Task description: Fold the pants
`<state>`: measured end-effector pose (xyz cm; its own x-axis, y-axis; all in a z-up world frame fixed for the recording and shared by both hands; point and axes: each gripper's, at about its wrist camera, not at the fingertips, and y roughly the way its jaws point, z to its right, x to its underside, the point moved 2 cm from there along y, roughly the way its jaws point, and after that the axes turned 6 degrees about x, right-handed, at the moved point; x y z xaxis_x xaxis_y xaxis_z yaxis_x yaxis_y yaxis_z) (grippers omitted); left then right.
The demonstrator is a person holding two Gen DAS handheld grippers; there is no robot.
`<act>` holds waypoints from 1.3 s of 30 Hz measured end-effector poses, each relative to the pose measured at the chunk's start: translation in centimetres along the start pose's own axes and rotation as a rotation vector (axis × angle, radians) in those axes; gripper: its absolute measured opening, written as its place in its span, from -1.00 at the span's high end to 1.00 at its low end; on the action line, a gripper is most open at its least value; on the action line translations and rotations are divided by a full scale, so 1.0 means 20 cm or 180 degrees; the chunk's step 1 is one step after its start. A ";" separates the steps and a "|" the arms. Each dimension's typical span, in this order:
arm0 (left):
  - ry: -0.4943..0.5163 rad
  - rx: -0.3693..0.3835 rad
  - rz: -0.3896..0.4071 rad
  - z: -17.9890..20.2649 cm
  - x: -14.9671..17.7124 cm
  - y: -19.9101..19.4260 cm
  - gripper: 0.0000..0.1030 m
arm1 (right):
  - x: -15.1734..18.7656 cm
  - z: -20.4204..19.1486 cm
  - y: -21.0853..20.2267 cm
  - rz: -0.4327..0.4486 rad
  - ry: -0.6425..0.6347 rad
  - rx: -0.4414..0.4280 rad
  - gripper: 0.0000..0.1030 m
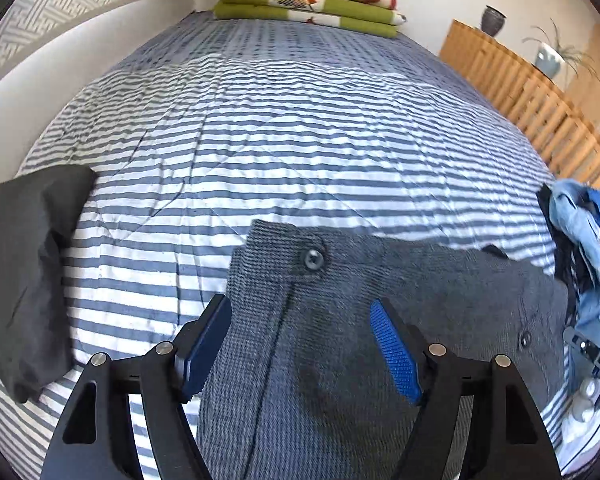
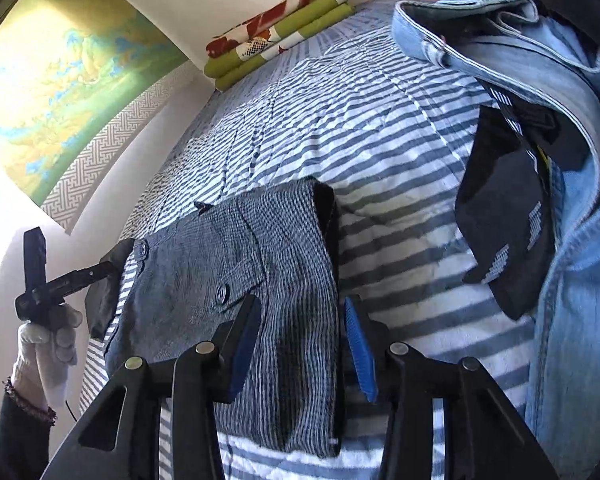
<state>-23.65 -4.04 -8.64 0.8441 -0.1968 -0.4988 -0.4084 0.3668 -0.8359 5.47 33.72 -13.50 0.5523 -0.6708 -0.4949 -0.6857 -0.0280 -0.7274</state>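
Grey checked pants (image 1: 340, 320) lie on the striped bedspread (image 1: 260, 140), waistband button up. My left gripper (image 1: 300, 348) hovers over the waistband, open, with its blue pads on either side of the fly seam. From the right wrist the pants (image 2: 240, 272) look folded lengthwise, with the dark folded edge on their right. My right gripper (image 2: 302, 348) is open over that right edge, one finger above the cloth and the other above the bedspread (image 2: 400, 160). A white-gloved hand (image 2: 48, 340) holds the left tool at the pants' far left.
A dark grey folded garment (image 1: 24, 272) lies at the left of the bed. A pile of denim clothes (image 2: 560, 160) and a dark garment (image 2: 508, 220) sit close on the right. Folded green and red blankets (image 1: 308, 0) are at the far end, with a wooden slatted rail (image 1: 540, 108) alongside.
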 end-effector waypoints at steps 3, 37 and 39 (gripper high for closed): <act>-0.0141 -0.0025 0.0054 -0.13 -0.04 0.07 -0.47 | -0.10 0.02 0.05 0.0024 0.0212 -0.0097 0.23; -0.0552 -0.0314 0.0317 -0.35 -0.03 0.12 0.70 | -0.36 -0.09 0.22 0.0439 0.0170 0.0278 0.50; -0.0389 -0.0292 0.0357 -0.28 0.01 0.02 0.69 | -0.38 -0.08 0.12 0.0604 0.0181 0.0260 0.38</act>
<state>-25.56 -9.04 -10.38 0.8252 -0.0454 -0.5630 -0.5275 0.2946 -0.7969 -1.07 37.60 -10.77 0.3879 -0.6992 -0.6006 -0.7328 0.1613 -0.6610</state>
